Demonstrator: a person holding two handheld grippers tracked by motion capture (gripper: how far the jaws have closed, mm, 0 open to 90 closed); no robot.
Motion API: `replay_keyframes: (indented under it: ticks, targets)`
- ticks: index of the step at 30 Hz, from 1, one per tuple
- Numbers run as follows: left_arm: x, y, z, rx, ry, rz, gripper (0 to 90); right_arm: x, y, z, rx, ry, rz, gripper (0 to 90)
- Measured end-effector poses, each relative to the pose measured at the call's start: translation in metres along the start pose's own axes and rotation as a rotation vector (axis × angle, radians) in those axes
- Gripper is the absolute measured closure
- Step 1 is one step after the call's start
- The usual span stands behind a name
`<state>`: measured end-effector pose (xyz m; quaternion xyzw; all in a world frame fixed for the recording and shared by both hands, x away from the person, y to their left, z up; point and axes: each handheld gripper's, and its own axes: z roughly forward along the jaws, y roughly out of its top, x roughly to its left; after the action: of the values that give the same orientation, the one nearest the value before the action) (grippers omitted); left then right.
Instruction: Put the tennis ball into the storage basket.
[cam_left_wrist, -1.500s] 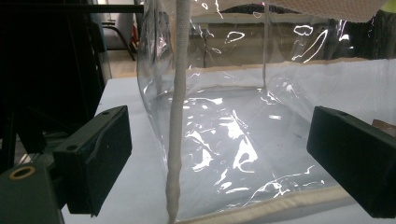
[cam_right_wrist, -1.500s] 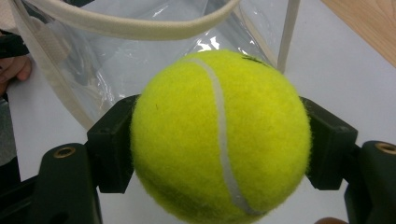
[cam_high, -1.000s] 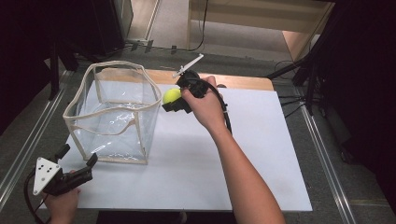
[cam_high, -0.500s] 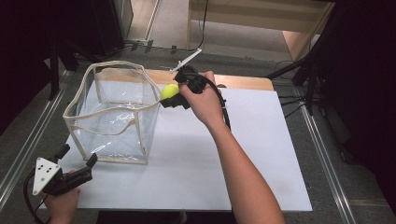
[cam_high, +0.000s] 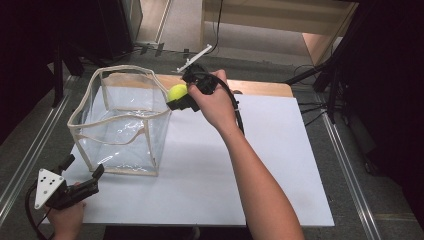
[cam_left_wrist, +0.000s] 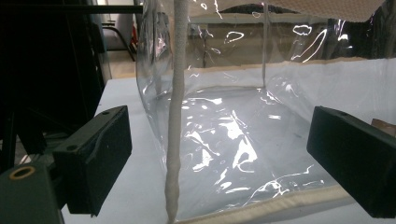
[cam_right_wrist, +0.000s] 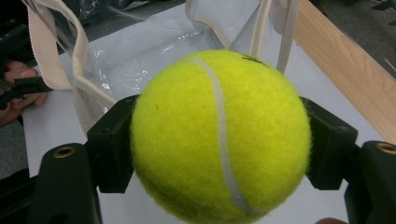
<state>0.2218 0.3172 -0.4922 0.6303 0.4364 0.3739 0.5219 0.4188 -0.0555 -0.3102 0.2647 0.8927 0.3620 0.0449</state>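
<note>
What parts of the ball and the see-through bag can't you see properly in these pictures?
- Tennis ball, high view: the right claw and the hand cover its far half.
- Tennis ball, right claw view: its sides sit behind the black pads, and its underside is turned away.
- Clear bag, right claw view: the ball blocks most of its opening.
- Clear bag, left claw view: top rim cut off by the picture's edge; glare hides what lies on its floor.

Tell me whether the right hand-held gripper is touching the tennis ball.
Touching. In the right gripper view the right hand-held gripper has both black jaws pressed against opposite sides of the tennis ball, with no gap.
</note>
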Motion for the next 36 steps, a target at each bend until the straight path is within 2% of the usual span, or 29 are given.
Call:
replay_keyframes:
  ticks: [10,21,36]
  targets:
    - [0.0,0.0,0.0,0.001,0.0,-0.003,6.9,0.004,0.012,0.004,-0.001,-0.001,-0.012,23.8]
    - [0.001,0.0,-0.001,0.001,-0.002,-0.003,6.9,0.008,0.023,0.012,-0.007,0.018,-0.026,23.8]
    - [0.001,0.0,-0.001,0.001,-0.003,-0.003,6.9,0.006,0.029,0.032,0.008,0.026,-0.02,23.8]
